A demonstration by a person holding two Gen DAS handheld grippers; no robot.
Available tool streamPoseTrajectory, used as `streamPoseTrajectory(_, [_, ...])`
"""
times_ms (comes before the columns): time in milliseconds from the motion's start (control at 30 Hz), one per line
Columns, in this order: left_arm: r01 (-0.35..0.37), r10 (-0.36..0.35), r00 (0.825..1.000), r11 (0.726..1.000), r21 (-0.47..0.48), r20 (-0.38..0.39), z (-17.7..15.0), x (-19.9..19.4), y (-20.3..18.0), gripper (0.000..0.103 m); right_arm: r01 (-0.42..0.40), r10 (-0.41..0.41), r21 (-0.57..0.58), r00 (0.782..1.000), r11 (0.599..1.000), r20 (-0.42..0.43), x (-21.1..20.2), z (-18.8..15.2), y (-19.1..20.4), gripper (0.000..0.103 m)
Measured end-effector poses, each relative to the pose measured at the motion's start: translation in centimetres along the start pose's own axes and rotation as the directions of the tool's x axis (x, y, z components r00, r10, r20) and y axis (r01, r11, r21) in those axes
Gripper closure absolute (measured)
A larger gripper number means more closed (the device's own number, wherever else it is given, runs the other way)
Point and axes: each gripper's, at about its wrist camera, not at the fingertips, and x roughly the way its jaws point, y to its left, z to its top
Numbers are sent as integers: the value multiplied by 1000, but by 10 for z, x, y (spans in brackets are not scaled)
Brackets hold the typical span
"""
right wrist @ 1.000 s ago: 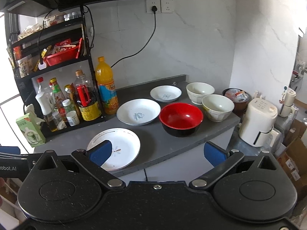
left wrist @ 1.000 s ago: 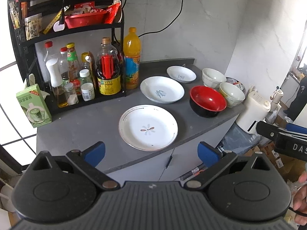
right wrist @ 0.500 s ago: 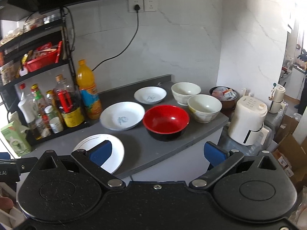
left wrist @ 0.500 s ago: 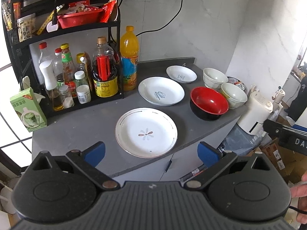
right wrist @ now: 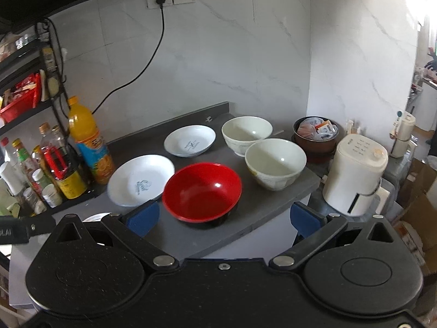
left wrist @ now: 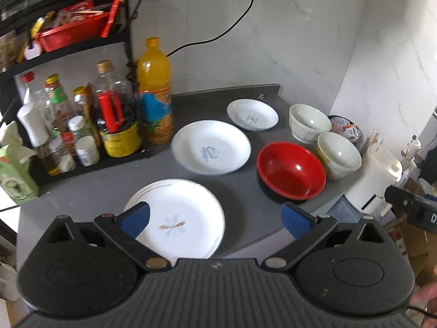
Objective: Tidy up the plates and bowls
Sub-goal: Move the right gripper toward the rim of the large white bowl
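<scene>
On the grey counter point(left wrist: 90, 188) lie three white plates: a large one point(left wrist: 180, 216) nearest me, a middle one point(left wrist: 210, 147) point(right wrist: 140, 180) behind it, and a small one point(left wrist: 252, 114) point(right wrist: 189, 140) at the back. A red bowl point(left wrist: 291, 170) point(right wrist: 202, 191) stands at the front right, with two white bowls point(left wrist: 309, 121) point(left wrist: 338, 154) point(right wrist: 246, 134) point(right wrist: 275, 162) beyond it. My left gripper point(left wrist: 215, 217) hovers open over the large plate's near edge, empty. My right gripper point(right wrist: 224, 217) is open and empty just before the red bowl.
A black rack point(left wrist: 68, 46) with sauce bottles and an orange juice bottle point(left wrist: 155, 93) point(right wrist: 90, 142) fills the counter's left. A green carton point(left wrist: 13, 175) stands at far left. A white appliance point(right wrist: 355, 175) and a brown pot point(right wrist: 315, 136) sit off the counter's right end.
Both grippers have moved forward toward the counter. The left one now reaches over the large plate, and the right one has swung right and closed in on the red bowl.
</scene>
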Motion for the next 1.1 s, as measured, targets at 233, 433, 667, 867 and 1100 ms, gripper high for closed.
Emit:
streamPoseTrajectory(233, [-30,30,999,999,-19,-37,34,51,-60,2,-36,35,-15,999,999,-33,50,35,-50,0])
streamPoseTrajectory(433, [-44,42,997,998,-35,-61,66,92,-114,2,-51,50,-11,997,999,-59,92,57,-96,0])
streamPoseTrajectory(667, [-37,34,997,999,-28,-75,93,134,-166,3,-82,82,3,992,997,-96,140,75,-139,15])
streamPoseTrajectory(867, [-19,18,995,1000,-5,-102,104,174,-201,22,-111,114,29,981,993,-157,185,81,-169,30])
streamPoseTrajectory(1100, [31,-33,986,999,-15,-164,108,218,-224,43,-141,150,57,963,988,-225,229,83,-189,42])
